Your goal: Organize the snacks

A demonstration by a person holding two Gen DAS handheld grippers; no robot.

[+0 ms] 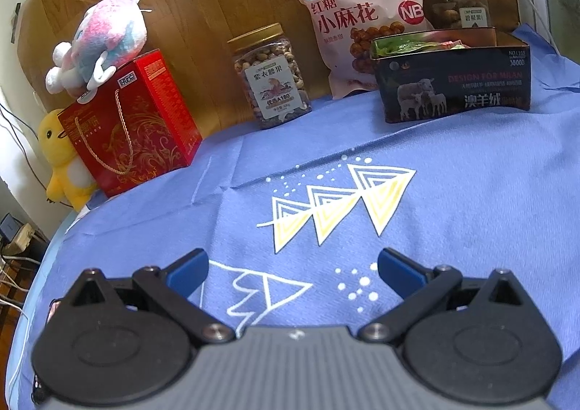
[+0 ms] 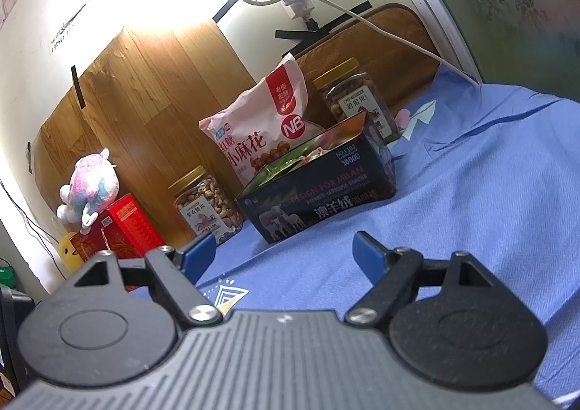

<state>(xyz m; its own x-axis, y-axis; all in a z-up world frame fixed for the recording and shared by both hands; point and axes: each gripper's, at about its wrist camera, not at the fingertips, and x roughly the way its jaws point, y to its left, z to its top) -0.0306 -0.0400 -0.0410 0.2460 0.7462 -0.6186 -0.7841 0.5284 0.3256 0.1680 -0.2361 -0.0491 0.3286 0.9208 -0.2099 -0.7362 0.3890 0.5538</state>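
Observation:
A dark open tin [image 1: 453,84] [image 2: 319,200] printed with sheep stands at the back of the blue cloth, with green and pink snack packets inside. Behind it leans a pink snack bag [image 1: 359,22] [image 2: 261,131]. A gold-lidded nut jar [image 1: 272,78] [image 2: 206,203] stands left of the bag, and a second jar [image 1: 458,6] [image 2: 357,98] stands behind the tin. My left gripper [image 1: 293,270] hovers open over the cloth's tree print, well short of the tin, nothing between its blue pads. My right gripper [image 2: 284,252] is also open and empty, in front of the tin.
A red gift box [image 1: 134,124] [image 2: 119,232] with a rope handle stands at the left, a pastel plush [image 1: 101,40] [image 2: 90,189] on top and a yellow plush [image 1: 61,156] beside it. Wood panels back the table. A power strip and white cable [image 2: 362,17] hang on the wall.

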